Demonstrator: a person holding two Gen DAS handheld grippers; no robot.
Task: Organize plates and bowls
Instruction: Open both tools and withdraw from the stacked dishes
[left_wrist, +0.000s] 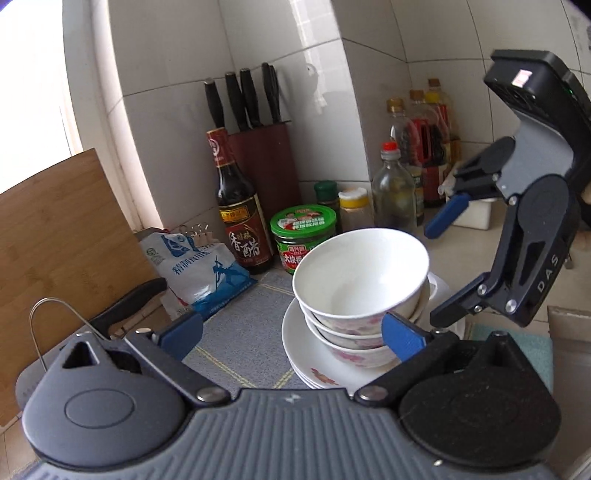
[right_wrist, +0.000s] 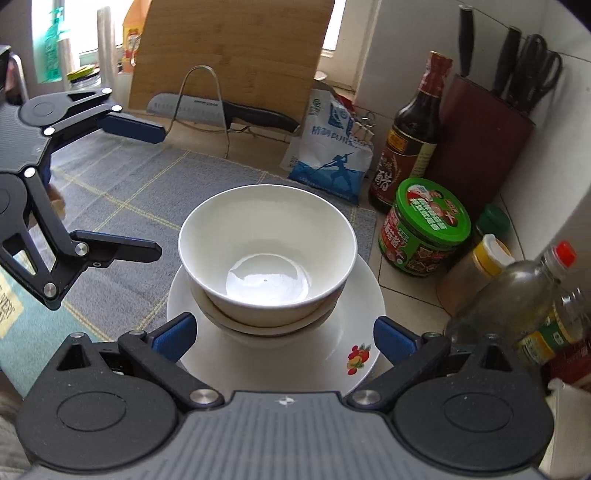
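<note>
A stack of white bowls with pink flower patterns (left_wrist: 360, 280) (right_wrist: 267, 254) sits on a stack of white plates (left_wrist: 299, 343) (right_wrist: 332, 354) on a grey checked mat. My left gripper (left_wrist: 291, 332) is open and empty, just left of and near the stack; it also shows in the right wrist view (right_wrist: 155, 192). My right gripper (right_wrist: 282, 334) is open and empty, its jaws on either side of the plates' near rim; it also shows in the left wrist view (left_wrist: 439, 269), right of the bowls.
A dark vinegar bottle (left_wrist: 236, 206), a green-lidded jar (left_wrist: 304, 236), a knife block (left_wrist: 269, 162), a salt bag (left_wrist: 199, 269), spice jars and oil bottles (left_wrist: 421, 155) crowd the tiled corner. A bamboo cutting board (left_wrist: 62, 236) and a knife on a wire rack (right_wrist: 207, 107) stand beside the mat (right_wrist: 118, 192).
</note>
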